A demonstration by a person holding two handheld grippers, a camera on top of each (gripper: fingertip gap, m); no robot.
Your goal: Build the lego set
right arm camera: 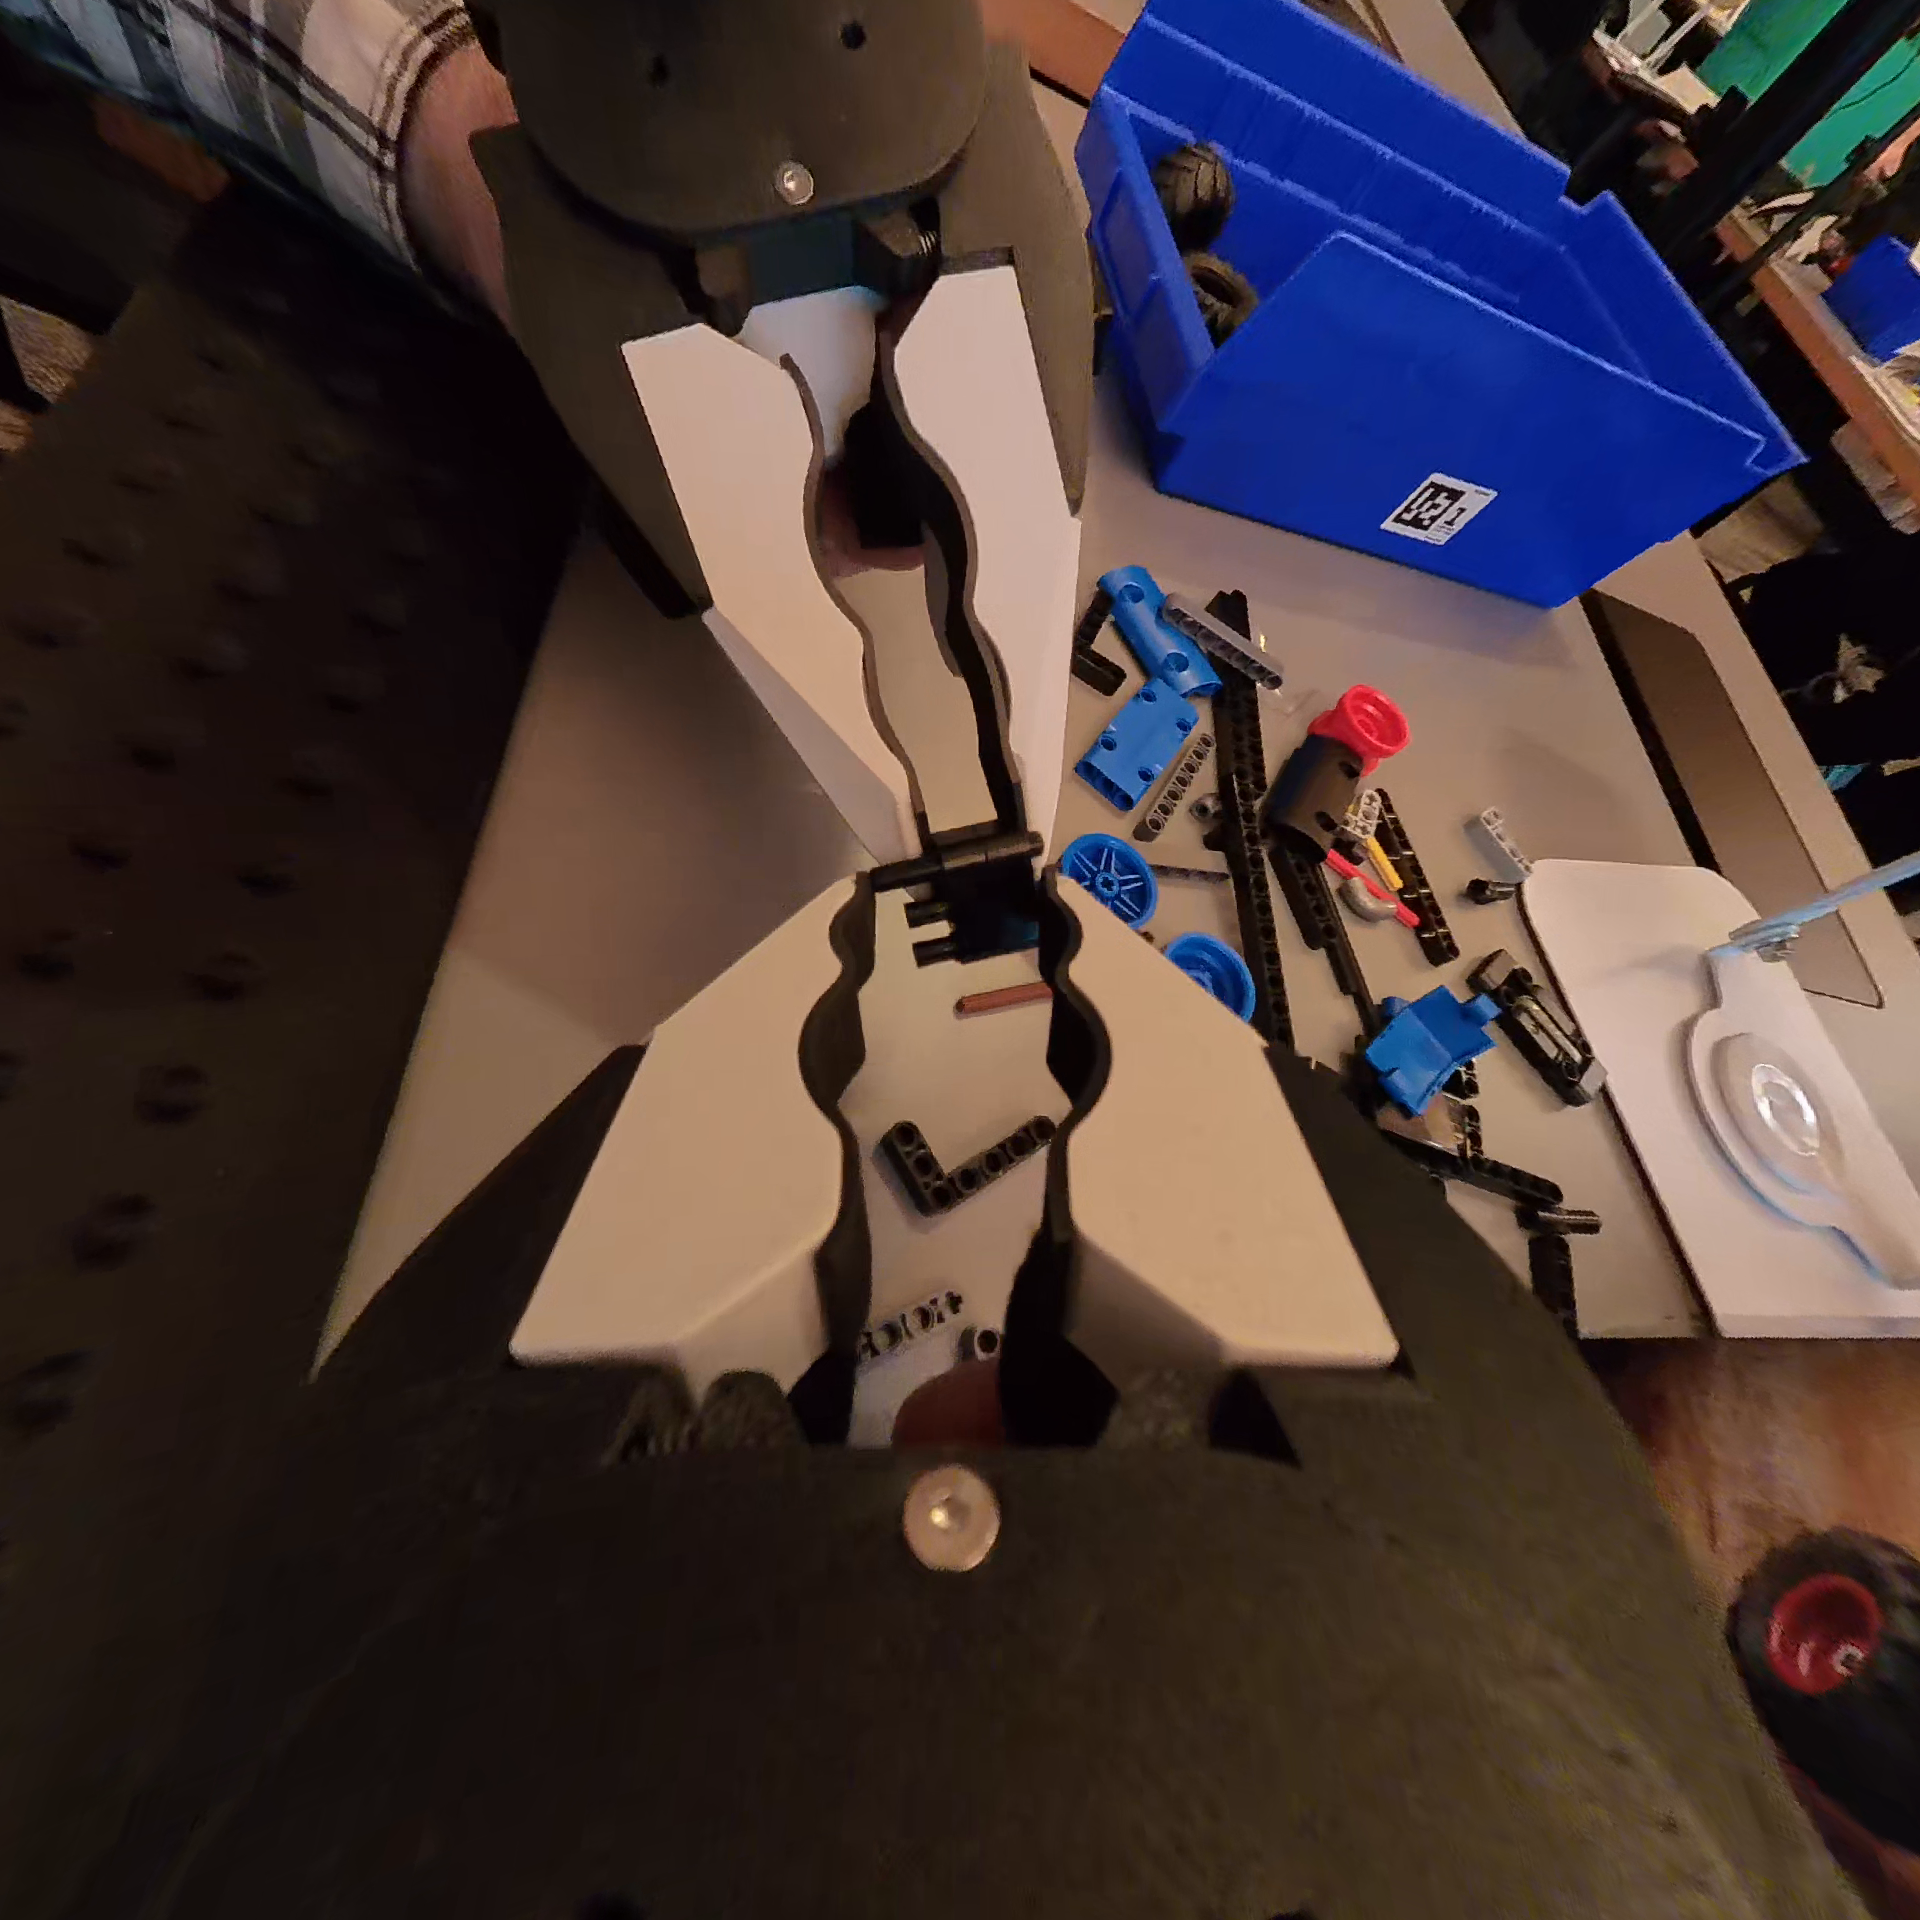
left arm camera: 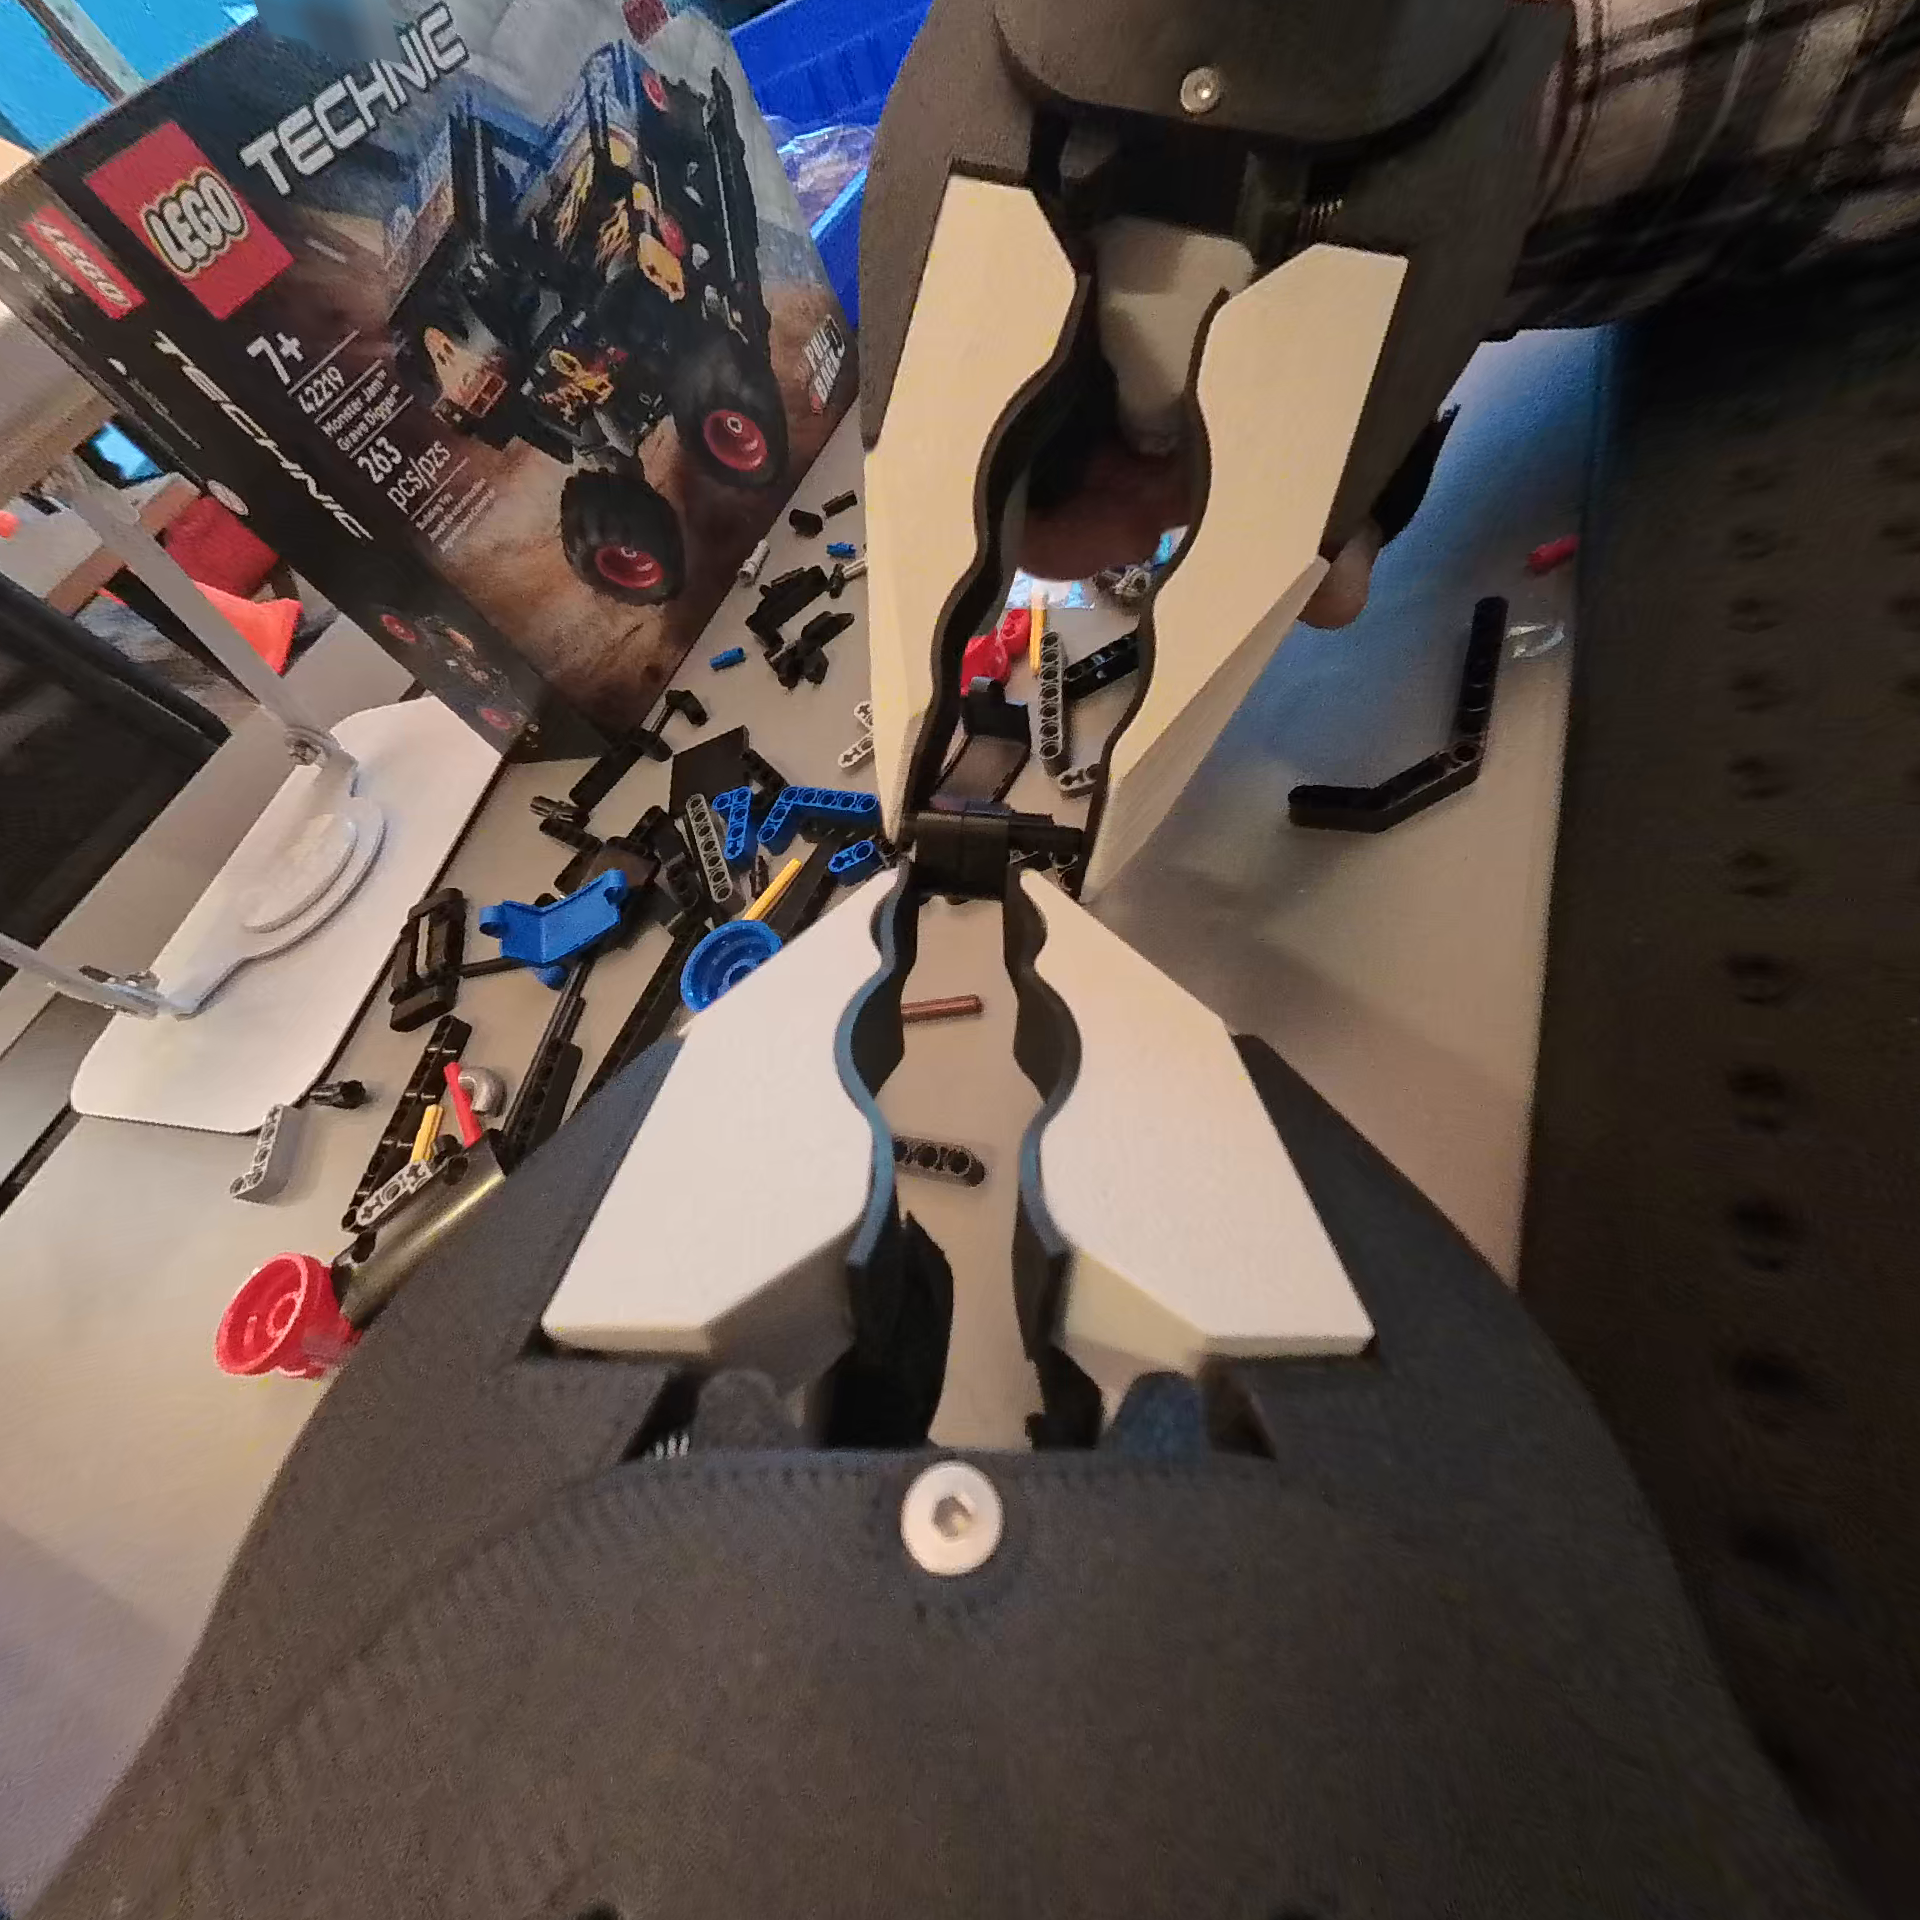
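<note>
My left gripper [left arm camera: 962, 881] is shut on a small black lego piece [left arm camera: 961, 844] held above the grey table [left arm camera: 1299, 935]. My right gripper [right arm camera: 956, 891] faces it tip to tip and is shut on a black connector with pins [right arm camera: 971, 914]. The two black parts meet between the fingertips. In the left wrist view the right gripper [left arm camera: 987, 831] comes down from the top. In the right wrist view the left gripper [right arm camera: 971, 826] comes down from the top. How the two parts join is hidden by the fingers.
Loose pieces lie on the table: blue hubs [right arm camera: 1107, 878], a red hub [left arm camera: 275, 1314], a brown axle [left arm camera: 940, 1006], a black L beam [right arm camera: 966, 1164], and a bent black beam [left arm camera: 1434, 748]. The set's box [left arm camera: 447, 343], a blue bin [right arm camera: 1403, 364] and a white stand base [right arm camera: 1766, 1091] stand around. Both grippers' tips are close together, under 4 cm apart. From either gripper's tips it is about 7 centimeters to the brown axle [left arm camera: 940, 1006]. The right camera catches it too, in the right wrist view [right arm camera: 996, 1015].
</note>
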